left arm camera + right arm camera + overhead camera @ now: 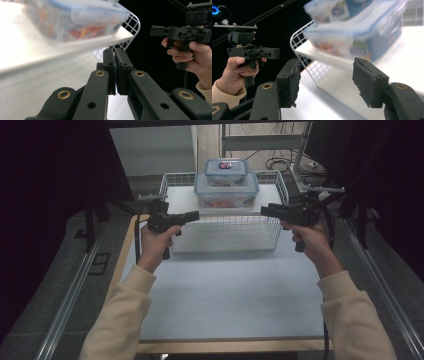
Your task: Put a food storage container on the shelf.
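**Two hand-held grippers poised before a wire basket of stacked food boxes**

The left gripper, a black two-jaw tool gripped by a hand in a cream sleeve, is shown with its jaws pressed flat together; nothing is held between them, as is seen along its own jaws. Its arms are of matt black plastic, pinned with brass-coloured rivets.

The right gripper, of the same make and held in the other hand, is shown with its jaws standing well apart. Nothing lies between them and nothing is touched. Its fingers are faced with dark, rough pads, frayed at the edges.

Both grippers are pointed inward, toward each other, just in front of a white wire basket of square mesh, which stands at the far end of the pale blue-grey table top.

Inside the basket, on a raised white shelf, a large clear plastic food box with a blue-rimmed clip lid is placed; colourful packets are seen through its wall, though their kind cannot be told. On its lid a smaller box of the same type is stacked, holding a dark, printed item. Both boxes are closed and apart from either gripper.
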The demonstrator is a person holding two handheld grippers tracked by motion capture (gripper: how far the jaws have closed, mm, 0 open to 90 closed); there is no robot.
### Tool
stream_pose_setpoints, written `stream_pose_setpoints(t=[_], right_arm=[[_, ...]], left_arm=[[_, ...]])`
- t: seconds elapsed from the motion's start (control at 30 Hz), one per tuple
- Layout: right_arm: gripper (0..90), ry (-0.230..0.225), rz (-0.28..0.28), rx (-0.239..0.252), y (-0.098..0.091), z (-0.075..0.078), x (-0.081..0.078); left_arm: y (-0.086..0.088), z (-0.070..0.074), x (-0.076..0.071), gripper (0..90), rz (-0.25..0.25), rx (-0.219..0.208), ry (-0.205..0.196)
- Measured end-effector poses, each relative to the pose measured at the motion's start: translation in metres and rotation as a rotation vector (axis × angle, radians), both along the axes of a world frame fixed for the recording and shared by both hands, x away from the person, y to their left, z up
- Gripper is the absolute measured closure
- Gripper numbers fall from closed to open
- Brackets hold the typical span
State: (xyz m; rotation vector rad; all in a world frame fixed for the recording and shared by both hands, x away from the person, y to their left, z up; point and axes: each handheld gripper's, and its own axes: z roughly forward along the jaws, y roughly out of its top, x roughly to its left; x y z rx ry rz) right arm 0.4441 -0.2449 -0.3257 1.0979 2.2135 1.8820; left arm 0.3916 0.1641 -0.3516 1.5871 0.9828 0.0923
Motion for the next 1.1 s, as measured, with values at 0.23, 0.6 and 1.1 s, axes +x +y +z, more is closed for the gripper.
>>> stream_pose_setpoints(t=[0.23, 0.6, 1.1], right_arm=[[37.3, -0.002, 0.016, -0.025, -0.01, -0.045, -0.031], [34.7, 0.058, 0.043, -0.107, -0.017, -0.114, -0.07], [33.2, 0.099, 0.05, -0.159, -0.014, -0.156, -0.079]], left_arm=[[0.016, -0.042, -0.039, 84.7, 0.003, -0.02, 0.008], [0.017, -0.109, -0.077, 49.5, 0.042, 0.012, 0.063], [0.008, -0.15, -0.087, 34.8, 0.098, 0.136, 0.138]])
